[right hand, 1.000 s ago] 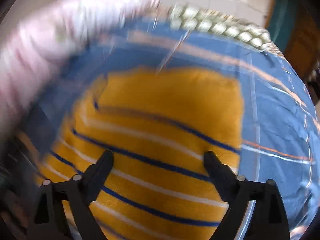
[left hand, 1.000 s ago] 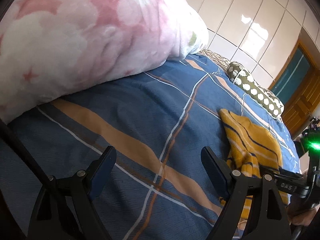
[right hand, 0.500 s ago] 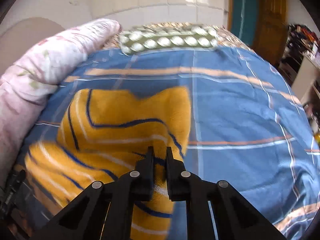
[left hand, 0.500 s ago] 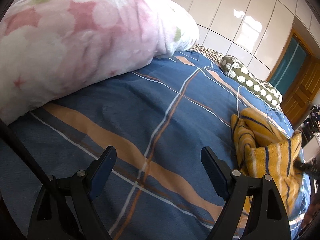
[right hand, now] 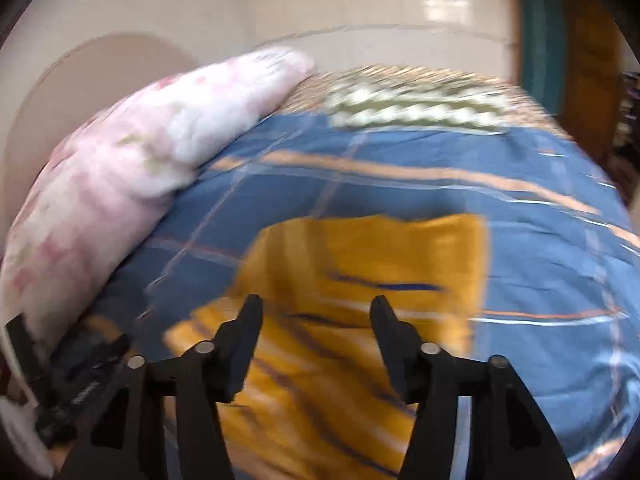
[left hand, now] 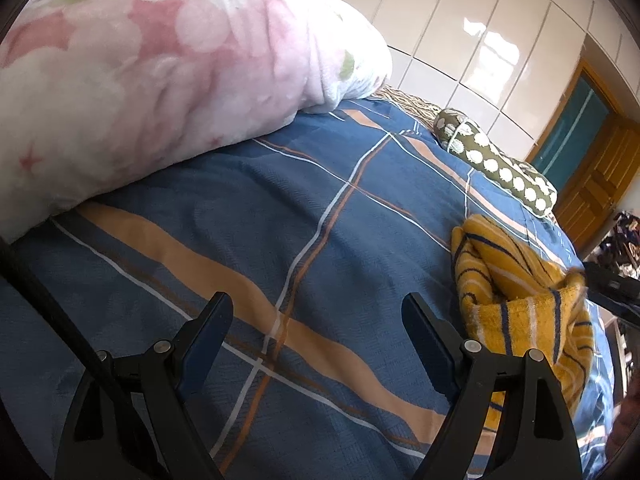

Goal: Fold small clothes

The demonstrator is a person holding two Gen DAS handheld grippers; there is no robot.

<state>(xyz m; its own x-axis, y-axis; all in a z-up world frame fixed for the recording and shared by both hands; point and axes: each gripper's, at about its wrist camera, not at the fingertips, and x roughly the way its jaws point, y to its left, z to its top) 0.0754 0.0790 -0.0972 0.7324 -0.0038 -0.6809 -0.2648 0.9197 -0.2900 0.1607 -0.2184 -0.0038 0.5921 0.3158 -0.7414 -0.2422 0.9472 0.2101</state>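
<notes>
A small yellow garment with navy and white stripes [left hand: 524, 292] lies folded over and bunched on the blue plaid bedspread [left hand: 280, 216], at the right of the left wrist view. My left gripper [left hand: 316, 320] is open and empty above the bedspread, left of the garment. In the blurred right wrist view the garment [right hand: 360, 280] lies just beyond my right gripper [right hand: 316, 312], which is open with nothing between its fingers. The right gripper's tip also shows at the right edge of the left wrist view [left hand: 608, 288], next to the garment.
A large pink floral quilt [left hand: 140, 60] is piled along the left side of the bed. A green pillow with white dots [left hand: 496, 164] lies at the head, by a white tiled wall. A wooden door [left hand: 596, 184] stands at the right.
My right gripper, shut on the garment half a second ago, has opened and let it go, leaving a flap folded over. The right view swings and blurs. My left gripper stays open.
</notes>
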